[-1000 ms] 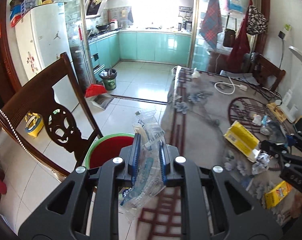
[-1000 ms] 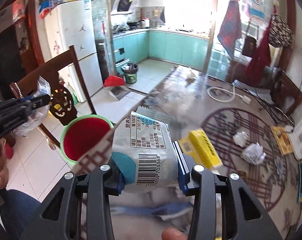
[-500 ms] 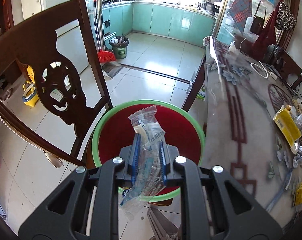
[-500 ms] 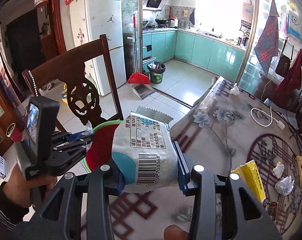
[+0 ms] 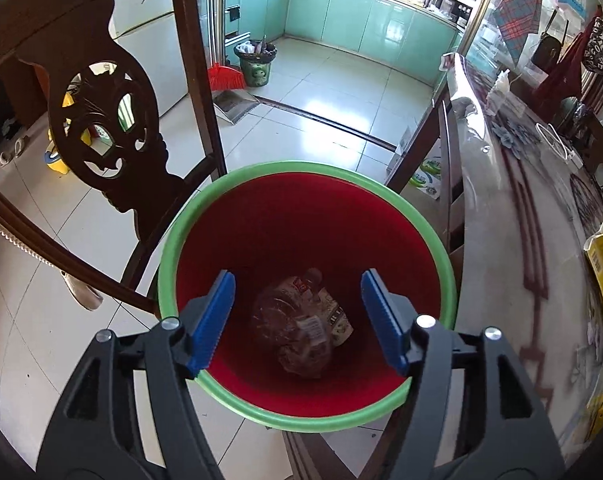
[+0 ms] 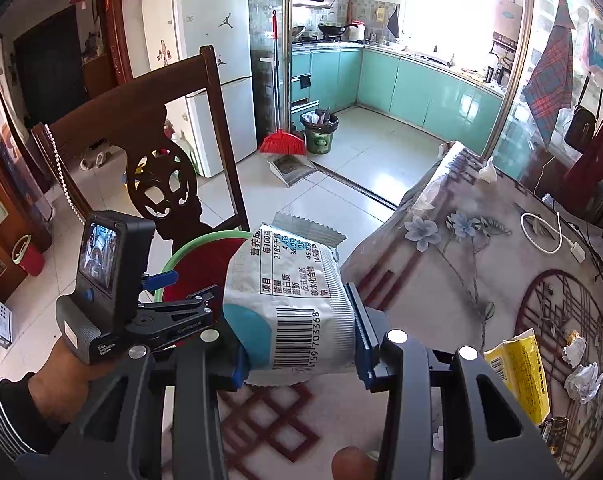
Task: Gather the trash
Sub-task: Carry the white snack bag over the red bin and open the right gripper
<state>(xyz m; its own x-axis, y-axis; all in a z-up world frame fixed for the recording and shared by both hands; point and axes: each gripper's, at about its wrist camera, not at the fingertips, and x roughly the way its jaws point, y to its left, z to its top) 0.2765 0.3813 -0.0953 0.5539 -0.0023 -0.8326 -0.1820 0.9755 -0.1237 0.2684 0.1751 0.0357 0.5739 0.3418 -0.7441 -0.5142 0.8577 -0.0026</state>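
Above the red bin (image 5: 301,220), the left claw (image 5: 297,316) is opening, empty; beside the bin, the right claw (image 6: 297,340) grips a snack bag (image 6: 289,300).

The bin (image 5: 307,168) stands on the floor between the chair (image 5: 101,120) on its left and the surface (image 5: 501,240) on its right. Wrappers (image 5: 301,320) lie in the bin, below the left gripper (image 5: 301,316).

The right gripper (image 6: 301,332) clamps a white snack bag (image 6: 289,312) — beside the green-rimmed bin (image 6: 189,252) by the table (image 6: 461,248).
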